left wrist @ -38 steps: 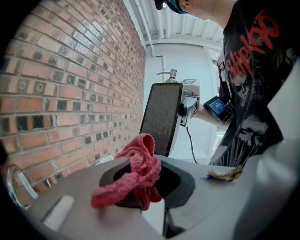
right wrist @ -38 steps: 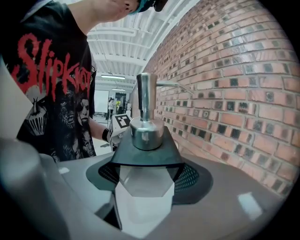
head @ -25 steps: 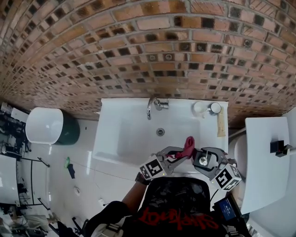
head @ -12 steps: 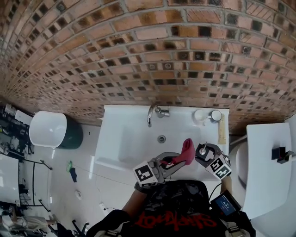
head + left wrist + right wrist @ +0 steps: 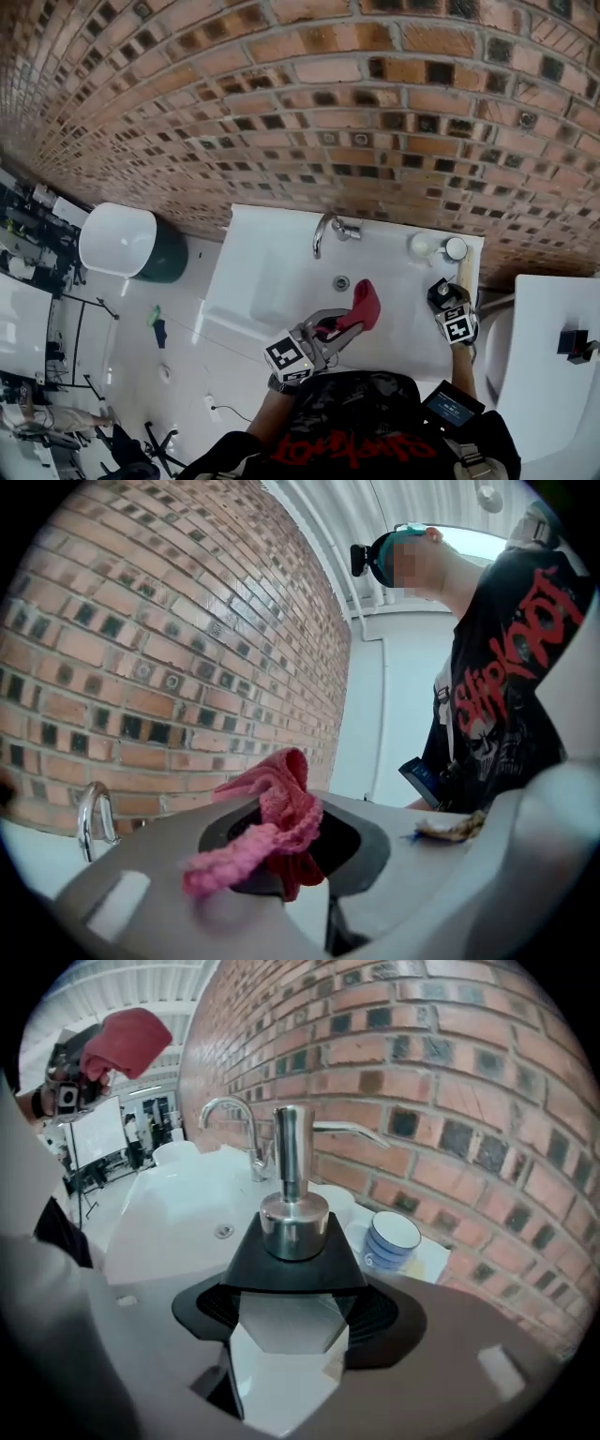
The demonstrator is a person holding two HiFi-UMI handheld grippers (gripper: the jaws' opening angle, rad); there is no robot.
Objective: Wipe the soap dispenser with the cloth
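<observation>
The soap dispenser (image 5: 293,1241) has a clear body, a black shoulder and a steel pump. My right gripper (image 5: 291,1330) is shut on its body. In the head view this gripper (image 5: 442,302) holds the dispenser (image 5: 441,292) upright over the right rim of the sink (image 5: 272,272). The pink-red cloth (image 5: 272,827) hangs bunched from my left gripper (image 5: 281,860), which is shut on it. From the head view the left gripper (image 5: 339,325) holds the cloth (image 5: 362,304) over the sink's front, a hand's width left of the dispenser and not touching it.
A chrome faucet (image 5: 328,230) stands at the sink's back, under the brick wall. Two cups (image 5: 422,246) (image 5: 456,248) sit at the back right corner, one blue and white (image 5: 392,1239). A white bin (image 5: 117,239) stands on the floor at left, a white fixture (image 5: 553,347) at right.
My right gripper has swung down and to the right with the dispenser, away from the cloth. The left gripper has shifted slightly with the cloth, and the two now stand apart.
</observation>
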